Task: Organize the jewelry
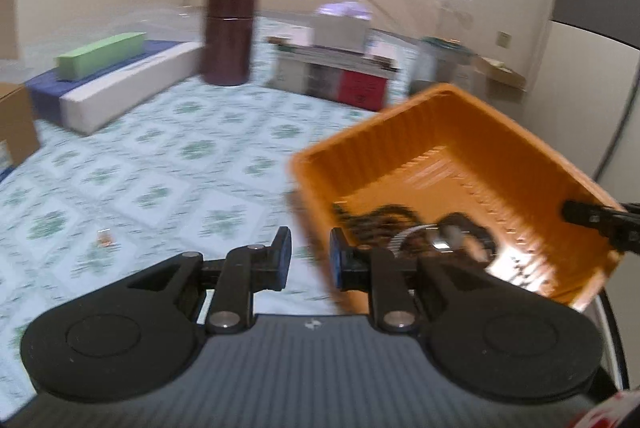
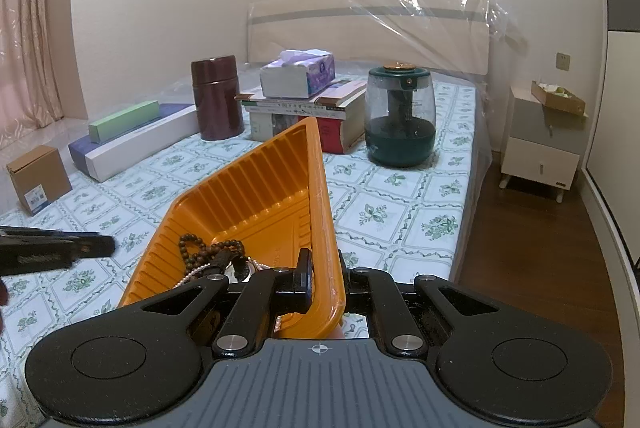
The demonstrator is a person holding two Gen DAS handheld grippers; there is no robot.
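The right gripper (image 2: 324, 282) pinches the wall of the ribbed orange plastic tray (image 2: 256, 183), lifted and tilted over the bed, with dark wooden beads (image 2: 208, 252) already inside, while the left gripper (image 1: 310, 258) waits part open and empty, so little looks left.

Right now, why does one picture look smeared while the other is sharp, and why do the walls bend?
Left wrist view: motion blur smears the orange tray, the maroon canister and the bedsheet print. Right wrist view: crisp, with the bead bracelet and the humidifier clearly outlined, and glare on the plastic wrap over the headboard. In both views the fisheye lens curves the walls and darkens the corners.
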